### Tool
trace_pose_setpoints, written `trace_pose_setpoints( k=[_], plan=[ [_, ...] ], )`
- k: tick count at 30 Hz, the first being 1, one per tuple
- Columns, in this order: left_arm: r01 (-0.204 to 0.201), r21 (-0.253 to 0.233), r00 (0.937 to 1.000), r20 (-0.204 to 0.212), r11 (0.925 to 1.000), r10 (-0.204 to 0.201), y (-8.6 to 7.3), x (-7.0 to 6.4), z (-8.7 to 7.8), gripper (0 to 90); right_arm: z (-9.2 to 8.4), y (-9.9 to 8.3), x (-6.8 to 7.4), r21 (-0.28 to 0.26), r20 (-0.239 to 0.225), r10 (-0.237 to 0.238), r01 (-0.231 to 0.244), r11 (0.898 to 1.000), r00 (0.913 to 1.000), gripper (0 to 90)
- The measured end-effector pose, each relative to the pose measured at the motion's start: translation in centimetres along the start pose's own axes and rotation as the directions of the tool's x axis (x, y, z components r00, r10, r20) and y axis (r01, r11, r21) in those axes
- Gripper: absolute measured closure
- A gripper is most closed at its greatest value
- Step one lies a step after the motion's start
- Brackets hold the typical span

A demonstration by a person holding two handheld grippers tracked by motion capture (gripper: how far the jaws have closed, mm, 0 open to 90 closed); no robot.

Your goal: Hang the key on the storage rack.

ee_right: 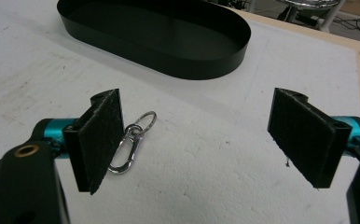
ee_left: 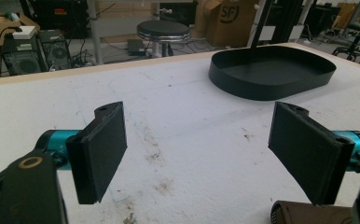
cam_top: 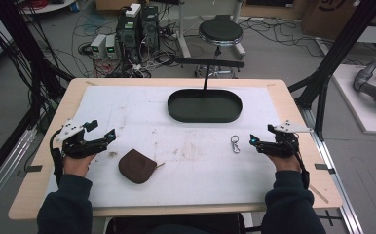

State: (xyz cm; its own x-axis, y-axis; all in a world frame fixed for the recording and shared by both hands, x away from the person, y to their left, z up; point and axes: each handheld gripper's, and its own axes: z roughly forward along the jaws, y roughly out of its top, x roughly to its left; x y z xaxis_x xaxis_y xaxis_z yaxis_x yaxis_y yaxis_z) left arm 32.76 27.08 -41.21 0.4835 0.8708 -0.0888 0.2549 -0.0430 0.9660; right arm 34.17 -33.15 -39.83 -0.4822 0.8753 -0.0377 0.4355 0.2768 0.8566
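The brown pouch (ee_left: pixel 315 213) gets chopped off by the bottom edge in the left gripper view, with the gripper's own jaw covering part of it, so you can't make out its shape there. In the right gripper view the carabiner (ee_right: pixel 128 148) is partly tucked behind the nearer jaw, and the black tray (ee_right: pixel 159 37) runs off the top edge. From the high view the carabiner (cam_top: pixel 235 143) is too tiny to read any detail.
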Motion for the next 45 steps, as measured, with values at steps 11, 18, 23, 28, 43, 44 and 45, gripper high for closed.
trace_pose_setpoints(
  k=[11, 18, 23, 28, 43, 44, 45],
  plan=[
    [0.001, 0.008, 1.0, 0.0, 1.0, -0.001, -0.1, -0.2, 0.5, 19.3, 0.1, -0.1, -0.1, 0.002, 0.0, 0.007, -0.007, 1.0, 1.0, 18.6],
    [0.0, 0.01, 1.0, -0.002, 0.9999, 0.0, -0.1, -0.1, 0.4, 19.6, 0.3, 0.0, 0.4, 0.006, -0.006, -0.008, 0.008, 1.0, 0.9999, 18.6],
    [-0.001, 0.001, 0.9999, -0.012, 1.0, 0.001, -0.1, 0.0, 0.2, 19.5, 0.9, 0.2, 1.2, 0.017, -0.019, -0.03, 0.03, 0.999, 0.9994, 25.9],
    [-0.001, -0.02, 0.9999, -0.012, 0.9998, 0.001, 0.0, 0.0, 0.0, 19.5, 1.4, 0.5, 2.1, 0.011, -0.032, -0.028, 0.029, 1.0, 0.9991, 26.0],
    [0.006, 0.007, 0.9998, -0.019, 1.0, -0.006, -0.3, -0.1, 0.2, 19.5, 5.7, -0.2, 2.6, 0.195, -0.105, 0.045, -0.024, 0.981, 0.9935, 37.3],
    [0.006, 0.009, 0.9998, -0.018, 0.9999, -0.006, -0.3, -0.1, 0.1, 19.5, 5.7, -0.2, 2.6, 0.195, -0.105, 0.045, -0.024, 0.981, 0.9935, 37.3],
    [0.008, 0.008, 0.9998, -0.018, 0.9999, -0.008, -0.3, -0.1, 0.1, 19.5, 6.0, -0.3, 2.6, 0.208, -0.11, 0.045, -0.021, 0.978, 0.9929, 39.0]
  ],
)
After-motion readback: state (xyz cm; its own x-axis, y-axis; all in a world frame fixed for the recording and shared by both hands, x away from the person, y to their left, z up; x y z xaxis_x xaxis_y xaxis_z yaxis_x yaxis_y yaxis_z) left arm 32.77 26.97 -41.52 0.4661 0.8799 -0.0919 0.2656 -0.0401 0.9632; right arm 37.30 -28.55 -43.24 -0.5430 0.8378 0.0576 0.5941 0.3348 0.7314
